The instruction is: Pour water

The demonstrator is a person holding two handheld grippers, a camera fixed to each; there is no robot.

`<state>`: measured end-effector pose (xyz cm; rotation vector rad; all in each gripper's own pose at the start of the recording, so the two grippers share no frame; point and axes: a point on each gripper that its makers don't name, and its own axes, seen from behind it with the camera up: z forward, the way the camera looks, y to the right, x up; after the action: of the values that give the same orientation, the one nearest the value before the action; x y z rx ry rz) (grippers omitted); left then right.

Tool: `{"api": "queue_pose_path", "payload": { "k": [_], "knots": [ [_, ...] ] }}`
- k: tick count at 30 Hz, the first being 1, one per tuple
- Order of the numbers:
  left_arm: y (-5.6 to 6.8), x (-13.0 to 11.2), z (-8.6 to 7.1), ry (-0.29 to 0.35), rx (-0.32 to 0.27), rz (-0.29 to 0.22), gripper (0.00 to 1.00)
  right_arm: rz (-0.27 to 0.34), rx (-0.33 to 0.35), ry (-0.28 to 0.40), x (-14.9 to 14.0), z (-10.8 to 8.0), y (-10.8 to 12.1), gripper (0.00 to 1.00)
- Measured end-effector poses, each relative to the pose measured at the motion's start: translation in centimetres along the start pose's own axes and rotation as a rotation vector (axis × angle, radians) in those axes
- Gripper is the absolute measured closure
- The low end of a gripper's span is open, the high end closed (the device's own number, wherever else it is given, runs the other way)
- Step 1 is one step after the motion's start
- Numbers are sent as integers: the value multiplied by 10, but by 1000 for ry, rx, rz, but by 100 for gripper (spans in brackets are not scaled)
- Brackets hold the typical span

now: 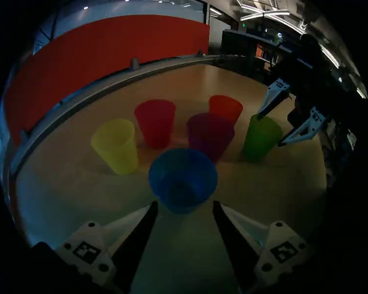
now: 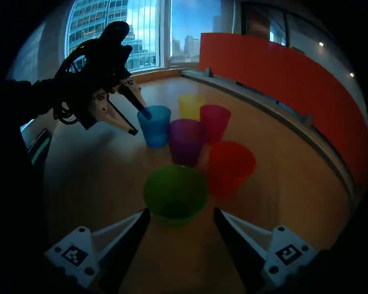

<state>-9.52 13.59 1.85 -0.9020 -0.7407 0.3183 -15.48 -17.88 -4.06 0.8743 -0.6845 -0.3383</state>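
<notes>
Several plastic cups stand clustered on a wooden table point(image 1: 184, 83). In the left gripper view the blue cup point(image 1: 183, 179) stands upright just beyond my left gripper point(image 1: 184, 205), whose fingers are spread open on either side of its base. Behind it are the yellow point(image 1: 116, 144), red point(image 1: 155, 122), purple point(image 1: 210, 134), orange point(image 1: 225, 109) and green point(image 1: 260, 137) cups. In the right gripper view the green cup point(image 2: 175, 193) sits just ahead of my open right gripper point(image 2: 180, 211). The left gripper point(image 2: 141, 124) straddles the blue cup point(image 2: 155, 125) there. Whether any cup holds water is not clear.
A red wall panel point(image 1: 100, 54) and a metal rail point(image 1: 110, 81) run along the table's far side. Large windows point(image 2: 130, 34) lie behind the person's arm point(image 2: 41, 95). Bare tabletop point(image 2: 95, 171) lies left of the green cup in the right gripper view.
</notes>
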Motion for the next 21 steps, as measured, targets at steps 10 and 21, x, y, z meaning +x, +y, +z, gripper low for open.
{"api": "queue_pose_path", "payload": {
  "k": [10,21],
  "knots": [
    [-1,8,10,3,-9,2,18,3,6,-6,1,12,-3,0],
    [-3,17,17,23,-5,-13,18,7,17,-1,7,22,-7,0]
  ]
}}
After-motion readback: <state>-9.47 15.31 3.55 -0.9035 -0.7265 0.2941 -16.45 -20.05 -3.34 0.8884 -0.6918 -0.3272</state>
